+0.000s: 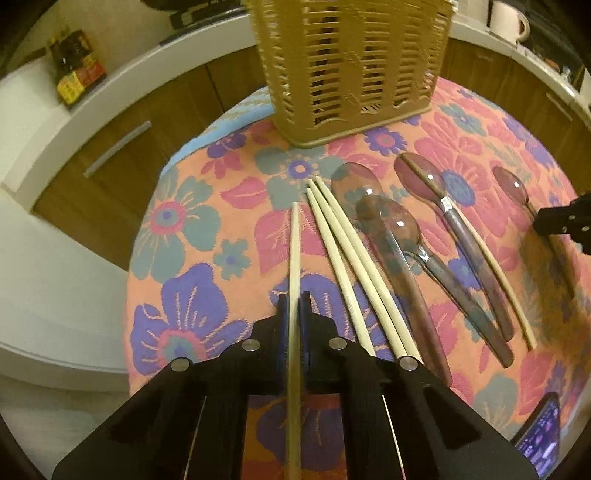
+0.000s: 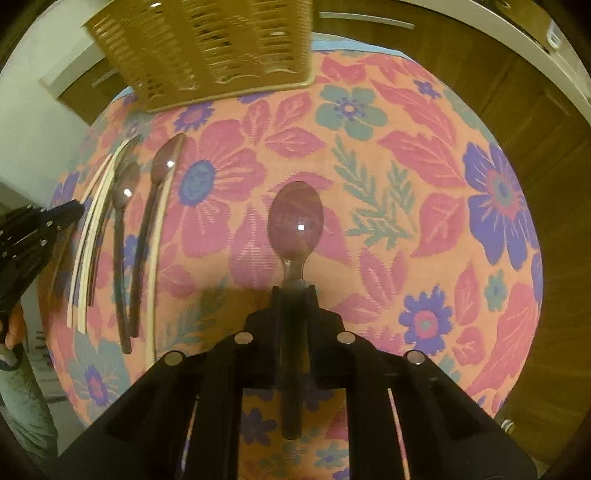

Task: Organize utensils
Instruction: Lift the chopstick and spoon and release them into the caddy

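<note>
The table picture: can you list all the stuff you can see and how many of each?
basket: one, tan, far edge of the table
tablecloth: one, orange with pink, purple and teal flowers, covers the table
loose chopsticks: three, cream, two together left of the spoons, one beside a spoon
loose spoons: three, shiny, on the cloth in front of the basket
bottle: one, dark with a yellow and red label, on the white counter
mug: one, white, on the counter
phone: one, screen lit, near edge
left gripper: black, fingers shut on the held chopstick
right gripper: black, fingers shut on the held spoon
</note>
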A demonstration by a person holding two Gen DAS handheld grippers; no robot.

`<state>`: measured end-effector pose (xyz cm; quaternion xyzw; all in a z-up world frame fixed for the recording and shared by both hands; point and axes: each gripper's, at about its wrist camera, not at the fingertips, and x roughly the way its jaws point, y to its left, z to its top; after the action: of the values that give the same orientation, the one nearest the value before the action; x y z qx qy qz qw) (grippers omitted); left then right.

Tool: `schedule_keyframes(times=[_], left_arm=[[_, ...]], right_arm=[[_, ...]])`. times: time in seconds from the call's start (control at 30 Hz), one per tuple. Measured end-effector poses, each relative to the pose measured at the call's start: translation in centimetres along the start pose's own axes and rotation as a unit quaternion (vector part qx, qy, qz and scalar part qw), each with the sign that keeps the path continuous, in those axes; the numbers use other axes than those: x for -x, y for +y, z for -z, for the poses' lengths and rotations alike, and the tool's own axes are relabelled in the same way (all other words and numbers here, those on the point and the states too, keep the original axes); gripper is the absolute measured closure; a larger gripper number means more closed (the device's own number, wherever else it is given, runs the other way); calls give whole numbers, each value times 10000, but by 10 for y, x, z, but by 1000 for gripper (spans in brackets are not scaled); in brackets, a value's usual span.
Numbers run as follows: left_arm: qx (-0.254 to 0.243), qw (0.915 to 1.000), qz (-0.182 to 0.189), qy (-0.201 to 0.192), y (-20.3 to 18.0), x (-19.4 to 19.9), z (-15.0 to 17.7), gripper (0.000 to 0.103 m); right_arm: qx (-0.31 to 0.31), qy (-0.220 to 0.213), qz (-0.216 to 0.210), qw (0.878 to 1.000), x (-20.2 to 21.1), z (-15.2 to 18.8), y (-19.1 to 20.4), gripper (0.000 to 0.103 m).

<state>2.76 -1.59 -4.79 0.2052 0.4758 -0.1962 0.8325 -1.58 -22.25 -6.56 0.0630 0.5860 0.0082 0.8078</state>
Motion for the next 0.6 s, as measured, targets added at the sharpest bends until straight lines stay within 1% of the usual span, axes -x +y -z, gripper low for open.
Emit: schedule_keyframes(times=[0.07, 0.13, 0.2, 0.27, 0.3, 0.37, 0.43, 0.5, 0.53, 0.57, 0.6], left_arm=[[137, 9995, 83, -258, 2, 8, -1, 99], [338, 9973, 332, -557, 8, 22, -3, 99], [565, 9924, 588, -922, 16, 40, -10, 99], [734, 9847, 862, -1327, 23, 60, -18, 99], [826, 9784, 1028, -1590, 27, 74, -24, 99], [911, 9679, 1196, -2013, 32, 95, -37, 99], [933, 9591, 1277, -2347, 33, 111, -52, 99], [954, 9500, 1328, -2661, 33, 126, -70, 99], [953, 9449, 1365, -2819, 33, 132, -79, 99], [956, 9413, 1374, -2932, 32, 136, -85, 99], [966, 9366, 1362, -3080, 30, 142, -93, 99]], right_arm=[[101, -142, -309, 9994, 4, 1, 17, 93], [219, -358, -444, 9981, 14, 0, 28, 93], [309, -640, -665, 9953, 30, -4, 38, 93], [379, -909, -841, 9916, 46, -10, 45, 93], [417, -1112, -938, 9885, 58, -14, 48, 93], [454, -1475, -1106, 9818, 78, -23, 52, 93], [457, -1898, -1253, 9727, 101, -36, 54, 93], [437, -2319, -1273, 9634, 120, -50, 50, 93], [423, -2454, -1269, 9602, 126, -54, 48, 93], [391, -2679, -1308, 9537, 136, -63, 47, 93], [361, -2803, -1358, 9496, 141, -69, 47, 93]])
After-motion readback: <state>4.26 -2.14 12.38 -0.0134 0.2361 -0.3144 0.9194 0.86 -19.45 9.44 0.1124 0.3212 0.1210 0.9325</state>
